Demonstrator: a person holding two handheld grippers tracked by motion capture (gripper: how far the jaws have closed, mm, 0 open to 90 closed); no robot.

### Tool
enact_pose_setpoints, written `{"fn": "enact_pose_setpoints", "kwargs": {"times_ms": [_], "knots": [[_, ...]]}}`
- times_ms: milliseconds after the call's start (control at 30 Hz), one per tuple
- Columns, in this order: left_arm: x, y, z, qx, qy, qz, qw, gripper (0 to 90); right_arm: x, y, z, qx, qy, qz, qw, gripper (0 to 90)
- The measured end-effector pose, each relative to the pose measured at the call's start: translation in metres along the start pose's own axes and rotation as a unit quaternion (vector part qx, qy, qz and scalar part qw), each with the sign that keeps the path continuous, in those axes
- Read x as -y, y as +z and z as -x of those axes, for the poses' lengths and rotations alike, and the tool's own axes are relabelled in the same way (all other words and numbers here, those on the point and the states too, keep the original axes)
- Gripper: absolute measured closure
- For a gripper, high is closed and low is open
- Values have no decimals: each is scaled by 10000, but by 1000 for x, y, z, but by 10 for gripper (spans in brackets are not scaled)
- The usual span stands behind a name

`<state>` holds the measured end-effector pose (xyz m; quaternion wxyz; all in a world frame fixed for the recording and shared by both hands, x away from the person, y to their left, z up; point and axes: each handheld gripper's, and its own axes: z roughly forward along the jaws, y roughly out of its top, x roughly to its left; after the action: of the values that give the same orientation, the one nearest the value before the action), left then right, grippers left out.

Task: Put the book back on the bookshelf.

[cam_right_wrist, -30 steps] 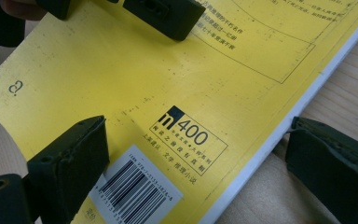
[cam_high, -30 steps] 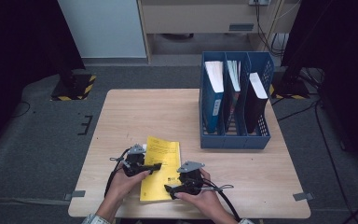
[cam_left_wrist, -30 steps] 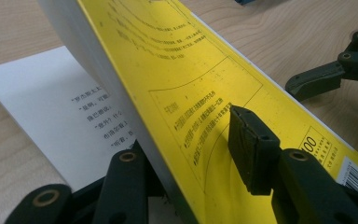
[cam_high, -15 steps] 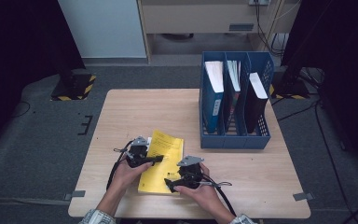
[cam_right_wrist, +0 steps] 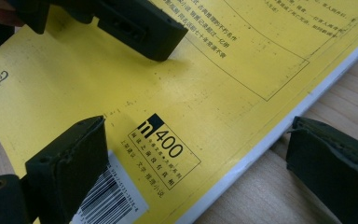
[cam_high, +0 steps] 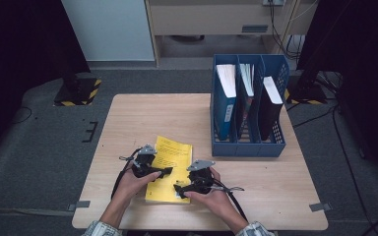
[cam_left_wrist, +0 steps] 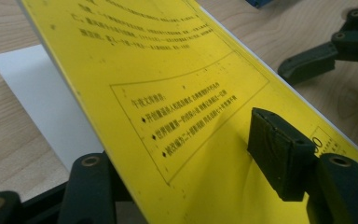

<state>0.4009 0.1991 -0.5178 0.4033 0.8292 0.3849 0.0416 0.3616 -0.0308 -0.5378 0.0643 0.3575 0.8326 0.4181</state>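
Against the view half a second back, my left gripper (cam_high: 163, 171) sits a little farther onto the yellow book (cam_high: 170, 167) and the book's left edge has lifted; the right gripper (cam_high: 178, 188) has barely moved.

The book is a flat rectangular paperback with a glossy yellow cover, black printed text in a ruled box, a barcode label at one corner and a white page block along its edge. It lies near the front middle of the table (cam_high: 142, 113) — pale wood-grain top, matte, rectangular. In the left gripper view a white sheet (cam_left_wrist: 51, 102) lies on the wood beneath the book's raised side.

Left gripper (cam_left_wrist: 186, 177): jaws parted about the thickness of the cover, one black padded jaw on top of the cover, the other below its lifted edge — it is grasping the book. Right gripper (cam_right_wrist: 214, 158): jaws spread wide, one pad resting on the cover by the barcode, the other over the bare wood just beside the book's edge; nothing is held between them.

At the back right of the table stands a blue plastic file rack (cam_high: 248, 147) with mesh walls and three slots, each holding upright folders.
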Motion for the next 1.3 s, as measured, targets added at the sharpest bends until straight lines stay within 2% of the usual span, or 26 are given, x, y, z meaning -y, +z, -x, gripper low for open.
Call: {"fn": "enact_pose_setpoints", "kwargs": {"times_ms": [33,133,200,300,433,533,600,700,800,967,1133,1233,1300], "knots": [[0,-1,0,-25,-12,41,10000,402,0,0,1,-9,-1,15,10000,55],[-2,-3,1,-101,16,250,9996,541,-1,1,2,-4,16,35,10000,55],[-2,-5,1,-131,32,302,9995,632,-1,1,2,-21,46,32,10000,55],[-2,-6,3,-160,67,375,9991,703,-2,1,4,-54,18,22,10000,54],[-3,-8,4,-141,21,448,9989,753,-3,2,8,-107,134,74,9998,58],[-4,-10,6,-140,22,504,9986,770,-4,2,10,-74,41,58,9999,66],[-5,-12,7,-111,5,584,9982,779,-4,2,11,-86,122,73,9999,66],[-6,-18,9,-71,55,794,9968,796,-5,1,14,-208,233,107,9995,57],[-7,-22,11,-73,119,885,9960,801,-6,3,17,-355,336,152,9987,40],[-7,-27,11,35,83,997,9950,807,-9,6,20,-604,323,159,9975,40],[-4,-27,6,13,31,931,9957,791,-11,9,20,-656,285,147,9973,49],[-2,-25,3,-185,38,756,9970,737,-11,8,21,-619,298,161,9975,79],[1,-23,-2,-156,-59,699,9974,693,-11,8,21,-600,305,168,9976,95]]}}
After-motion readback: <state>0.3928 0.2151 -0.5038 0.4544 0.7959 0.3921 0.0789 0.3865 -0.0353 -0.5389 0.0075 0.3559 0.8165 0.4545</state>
